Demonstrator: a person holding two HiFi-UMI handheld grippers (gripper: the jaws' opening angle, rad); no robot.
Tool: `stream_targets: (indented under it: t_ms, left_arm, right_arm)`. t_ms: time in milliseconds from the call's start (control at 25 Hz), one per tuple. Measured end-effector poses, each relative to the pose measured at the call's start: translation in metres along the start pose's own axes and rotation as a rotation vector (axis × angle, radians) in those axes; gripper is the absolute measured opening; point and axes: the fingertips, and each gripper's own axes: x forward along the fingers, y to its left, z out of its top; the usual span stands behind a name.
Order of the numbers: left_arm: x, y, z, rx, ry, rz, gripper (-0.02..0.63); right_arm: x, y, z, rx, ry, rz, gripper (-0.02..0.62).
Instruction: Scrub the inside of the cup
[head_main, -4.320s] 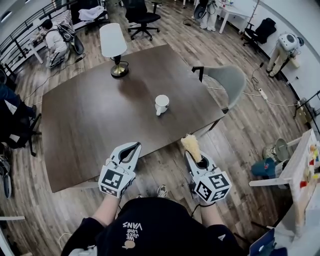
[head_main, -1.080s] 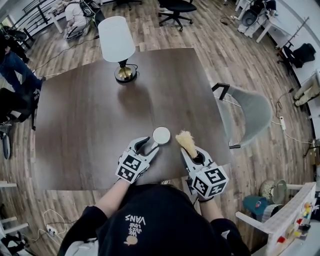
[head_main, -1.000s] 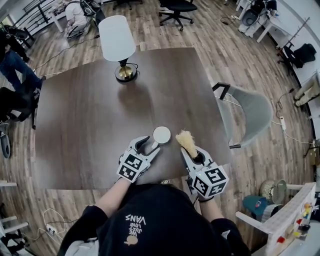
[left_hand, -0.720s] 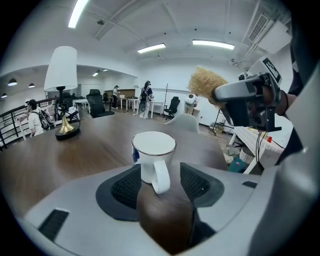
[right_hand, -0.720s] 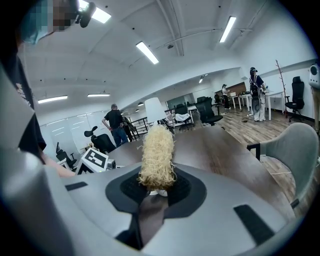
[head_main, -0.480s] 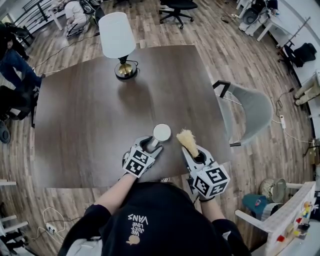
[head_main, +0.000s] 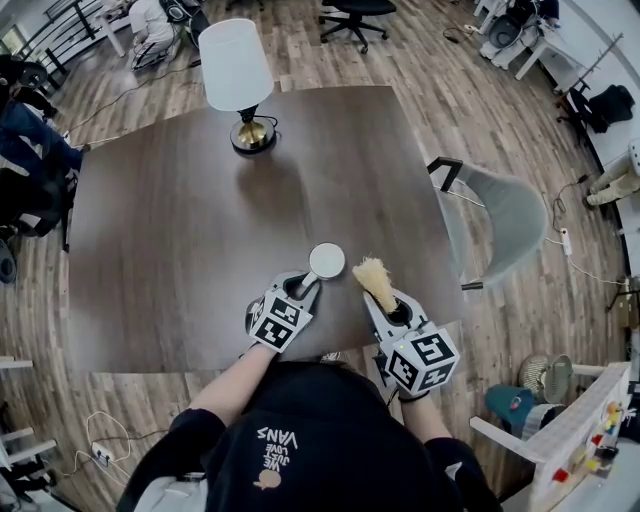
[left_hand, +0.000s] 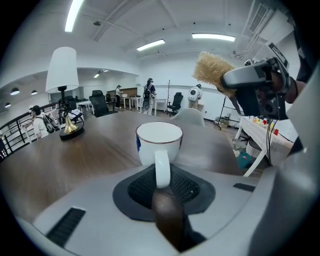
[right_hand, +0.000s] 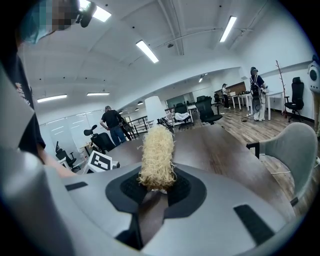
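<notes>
The cup (head_main: 326, 259) stands upright near the front edge of the table (head_main: 170, 250), your left gripper (head_main: 303, 286) has just closed its jaws on the handle (left_hand: 162, 172), and your right gripper (head_main: 384, 301), just beside, clamps a brush (head_main: 374, 278).

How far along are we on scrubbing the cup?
Done: the left gripper has just been closing its jaws and now pinches the handle of the cup, which stands upright on the table. In hand: the right gripper holds the brush beside the cup. Left: putting the brush inside and scrubbing.
</notes>
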Motion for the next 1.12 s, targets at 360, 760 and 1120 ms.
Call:
stream_targets:
  t_ms: [360,760,1120]
  left_arm:
    - [-0.003,-0.001,-0.001,0.054,0.014,-0.013,0.074]
    - [-0.008,-0.001,-0.003,0.14,0.031,-0.034,0.072]
    - [-0.022,-0.013,0.003,0.374,0.043,-0.025,0.071]
  right_arm:
    - [0.003,0.006,-0.003,-0.018,0.023,0.011,0.074]
    - [0.009,0.008,-0.013,-0.061,0.073,0.01,0.074]
    - [0.02,0.004,-0.04,-0.156,0.187,0.019,0.074]
